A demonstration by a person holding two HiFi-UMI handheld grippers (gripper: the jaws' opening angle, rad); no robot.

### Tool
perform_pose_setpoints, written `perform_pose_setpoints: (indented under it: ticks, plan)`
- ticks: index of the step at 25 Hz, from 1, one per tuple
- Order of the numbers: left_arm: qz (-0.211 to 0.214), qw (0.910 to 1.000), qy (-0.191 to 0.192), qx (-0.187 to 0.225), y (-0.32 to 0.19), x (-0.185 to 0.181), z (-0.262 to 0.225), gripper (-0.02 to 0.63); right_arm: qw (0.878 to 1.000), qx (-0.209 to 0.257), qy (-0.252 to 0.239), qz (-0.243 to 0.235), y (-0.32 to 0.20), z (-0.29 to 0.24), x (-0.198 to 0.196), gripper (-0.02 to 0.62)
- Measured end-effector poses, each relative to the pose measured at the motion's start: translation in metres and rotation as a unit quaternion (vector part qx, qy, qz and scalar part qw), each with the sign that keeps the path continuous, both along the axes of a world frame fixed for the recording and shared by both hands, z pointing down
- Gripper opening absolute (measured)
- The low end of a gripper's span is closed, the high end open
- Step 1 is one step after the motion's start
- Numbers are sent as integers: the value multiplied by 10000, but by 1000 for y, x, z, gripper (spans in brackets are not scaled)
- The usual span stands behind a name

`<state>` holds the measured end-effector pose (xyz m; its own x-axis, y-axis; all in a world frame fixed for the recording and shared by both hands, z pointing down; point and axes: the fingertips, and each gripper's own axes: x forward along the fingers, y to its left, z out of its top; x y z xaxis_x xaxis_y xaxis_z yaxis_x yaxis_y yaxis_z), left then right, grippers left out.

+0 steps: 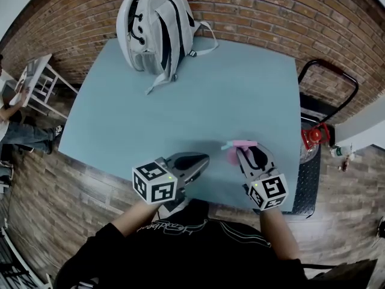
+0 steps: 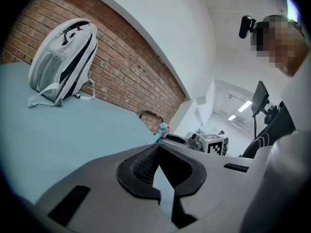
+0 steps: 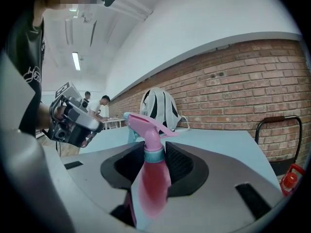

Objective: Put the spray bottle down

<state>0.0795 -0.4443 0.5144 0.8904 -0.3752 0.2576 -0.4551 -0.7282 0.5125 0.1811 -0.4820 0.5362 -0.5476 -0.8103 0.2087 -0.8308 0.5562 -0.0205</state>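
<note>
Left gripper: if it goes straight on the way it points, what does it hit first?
Probably the spray bottle held in the right gripper: its head sits in line past the left gripper tips. Depth unclear.

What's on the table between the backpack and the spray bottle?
Nothing. In the head view, only bare blue table lies between the backpack and the spray bottle.

A big light blue table (image 1: pixel 228 95) fills the middle. Behind it, on the far side, runs a red brick wall (image 1: pixel 271 5) with a white wall (image 3: pixel 194 18) above. The floor (image 1: pixel 54 185) is brown wood. A white backpack (image 1: pixel 156 29) stands at the table's far left. A black cart (image 1: pixel 311 182) sits at the right. Long lights (image 3: pixel 76 60) glow on the ceiling.
</note>
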Motion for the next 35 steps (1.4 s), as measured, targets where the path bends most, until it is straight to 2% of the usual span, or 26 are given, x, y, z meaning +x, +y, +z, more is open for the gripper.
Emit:
perform_pose_setpoints:
  ticks: [12, 20, 23, 28, 31, 33, 35]
  plan:
    - [-131, 9998, 107, 94, 9, -9, -13, 8, 9994, -154, 70, 291, 9, 9, 12, 138]
    - [47, 9993, 235, 274, 36, 5, -34, 7, 9988, -63, 222, 428, 50, -15, 24, 158]
    - [253, 9980, 215, 537, 59, 17, -50, 8, 9996, 59, 83, 268, 80, -46, 21, 158]
    - [390, 9936, 159, 1049, 101, 27, -76, 8, 9983, 115, -460, -342, 137, -102, 2, 158]
    - [493, 9917, 168, 1178, 129, 28, -92, 8, 9956, 174, -621, -673, 167, -128, -10, 156]
    - [582, 9898, 176, 1287, 146, 27, -105, 8, 9942, 145, -727, -784, 185, -141, -14, 127]
    - [619, 9872, 204, 1454, 161, 25, -122, 7, 9924, 84, -882, -851, 200, -151, -16, 66]
